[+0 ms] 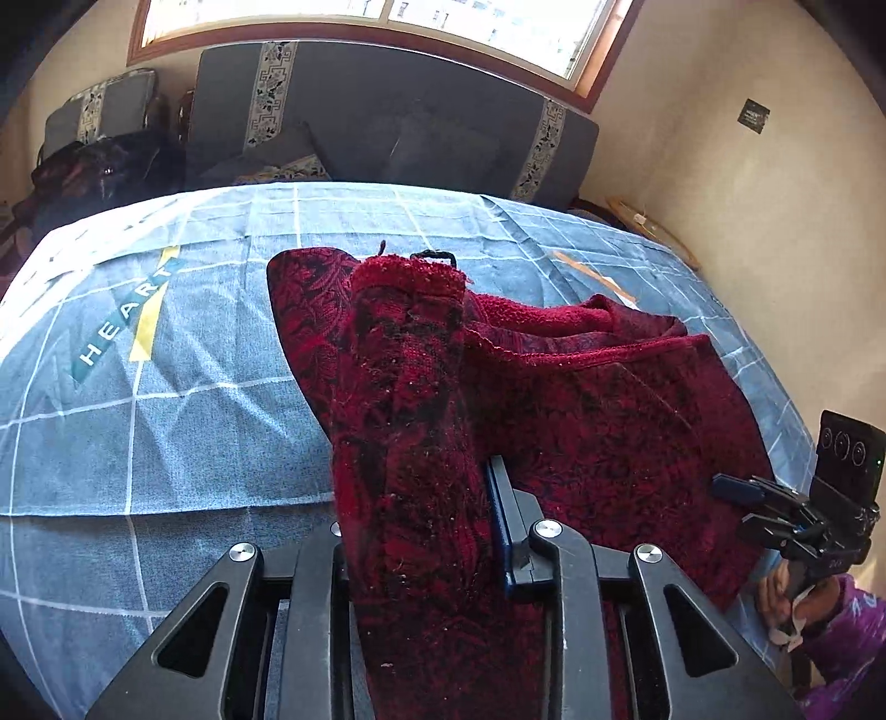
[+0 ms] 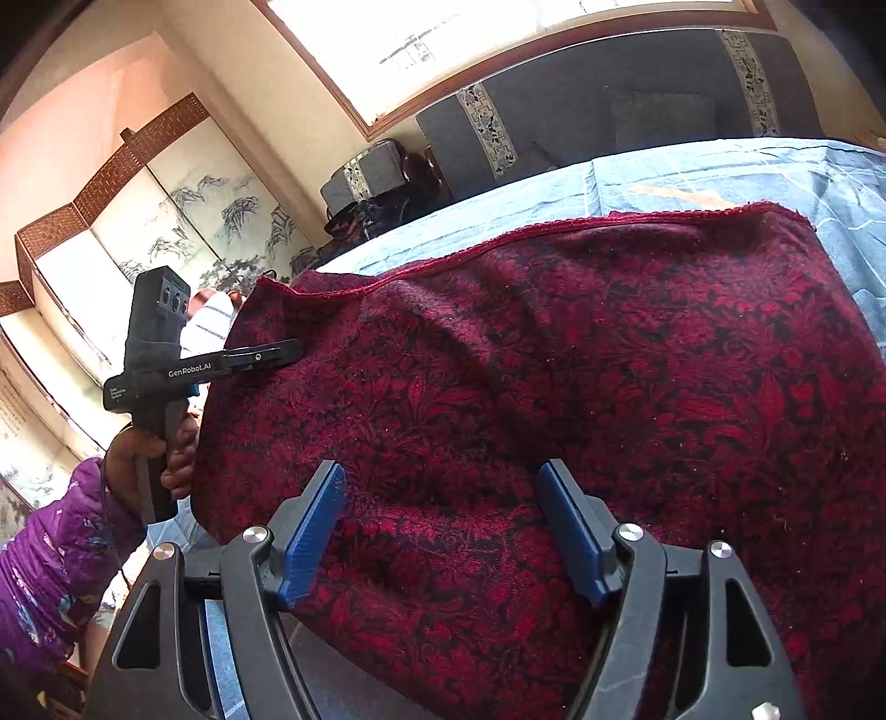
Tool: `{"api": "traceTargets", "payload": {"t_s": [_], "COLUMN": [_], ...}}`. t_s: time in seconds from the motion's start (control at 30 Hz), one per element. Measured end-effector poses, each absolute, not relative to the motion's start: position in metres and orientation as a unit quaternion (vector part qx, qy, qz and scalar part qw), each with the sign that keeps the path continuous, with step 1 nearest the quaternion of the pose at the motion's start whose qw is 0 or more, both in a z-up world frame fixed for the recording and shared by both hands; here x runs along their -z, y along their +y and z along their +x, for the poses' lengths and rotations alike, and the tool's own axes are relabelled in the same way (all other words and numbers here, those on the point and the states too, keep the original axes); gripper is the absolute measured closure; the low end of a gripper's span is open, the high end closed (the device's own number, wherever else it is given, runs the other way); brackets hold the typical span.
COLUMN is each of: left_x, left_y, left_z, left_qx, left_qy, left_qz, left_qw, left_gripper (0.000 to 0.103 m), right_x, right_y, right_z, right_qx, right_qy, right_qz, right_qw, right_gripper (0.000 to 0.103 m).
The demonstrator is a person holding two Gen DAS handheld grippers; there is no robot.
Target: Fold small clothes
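A dark red patterned cloth [image 1: 609, 410] lies on a bed covered with a blue checked sheet [image 1: 183, 421]. My left gripper [image 1: 421, 498] is shut on a raised fold of the cloth, which drapes over and hides its left finger; the right blue pad [image 1: 498, 520] shows. In the right wrist view the cloth [image 2: 554, 343] fills the frame. My right gripper [image 2: 443, 531] is open just above the cloth's near edge, its blue pads [image 2: 315, 531] apart with nothing between them. The left gripper [image 2: 277, 354] also shows there, clamped on the cloth's left edge.
A grey sofa [image 1: 387, 127] stands behind the bed under a window [image 1: 387, 11]. Dark bags [image 1: 105, 166] sit at the far left. A painted folding screen [image 2: 166, 221] stands by the wall. The person's purple sleeve [image 2: 55, 543] is at lower left.
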State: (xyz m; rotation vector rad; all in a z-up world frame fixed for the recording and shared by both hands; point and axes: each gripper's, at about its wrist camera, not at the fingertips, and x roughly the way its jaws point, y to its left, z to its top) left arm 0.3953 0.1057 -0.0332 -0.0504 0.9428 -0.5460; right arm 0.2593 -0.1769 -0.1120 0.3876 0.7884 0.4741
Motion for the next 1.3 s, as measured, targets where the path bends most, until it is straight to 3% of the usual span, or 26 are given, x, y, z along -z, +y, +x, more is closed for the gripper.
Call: {"api": "traceTargets", "payload": {"t_s": [0.33,0.87,0.93,0.97,1.0,1.3], "left_x": [0.009,-0.005,-0.007,-0.009,-0.01,-0.023], "left_y": [0.063,0.041,0.04,0.04,0.039,0.042], "left_z": [0.367,0.359,0.359,0.359,0.359,0.366], "left_qx": [0.202,0.183,0.185,0.186,0.187,0.205], "left_qy": [0.427,0.427,0.428,0.429,0.431,0.459], "left_qz": [0.115,0.149,0.144,0.142,0.138,0.076], "left_qw": [0.874,0.873,0.873,0.872,0.872,0.861], "left_gripper": [0.078,0.078,0.078,0.078,0.078,0.08], "right_x": [0.102,0.087,0.084,0.083,0.083,0.095], "right_y": [-0.176,-0.16,-0.156,-0.154,-0.152,-0.149], "right_z": [0.252,0.278,0.285,0.291,0.297,0.346], "right_qx": [-0.25,-0.278,-0.279,-0.276,-0.272,-0.269], "right_qy": [0.369,0.364,0.362,0.366,0.373,0.412], "right_qz": [0.182,0.201,0.195,0.19,0.186,0.23], "right_qw": [0.877,0.866,0.868,0.868,0.867,0.84], "right_gripper": [0.032,0.033,0.048,0.065,0.074,0.075]}}
